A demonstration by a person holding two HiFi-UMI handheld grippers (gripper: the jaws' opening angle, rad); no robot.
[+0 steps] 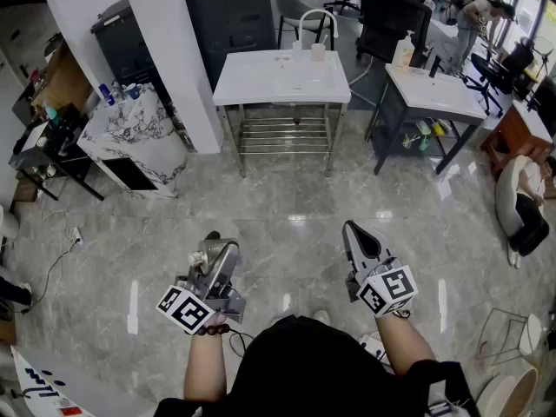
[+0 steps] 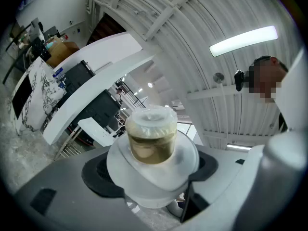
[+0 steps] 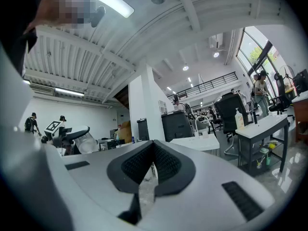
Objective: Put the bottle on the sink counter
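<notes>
My left gripper (image 1: 211, 248) is shut on a clear plastic bottle (image 1: 206, 254) with a wide pale cap, held low over the grey floor. In the left gripper view the bottle (image 2: 150, 139) fills the space between the dark pads (image 2: 99, 175), cap end toward the camera, brownish inside. My right gripper (image 1: 353, 230) hangs beside it at the same height, jaws together and nothing in them; its pads (image 3: 166, 163) meet in the right gripper view. The white sink counter (image 1: 261, 81) with a curved tap (image 1: 317, 17) stands straight ahead, several steps away.
A white pillar (image 1: 169, 50) and a marble-patterned cabinet (image 1: 139, 142) stand ahead on the left. A second white counter (image 1: 452, 102) with a soap bottle (image 1: 402, 52) is to the right of the sink. A person (image 1: 526, 202) is at the far right by the floor.
</notes>
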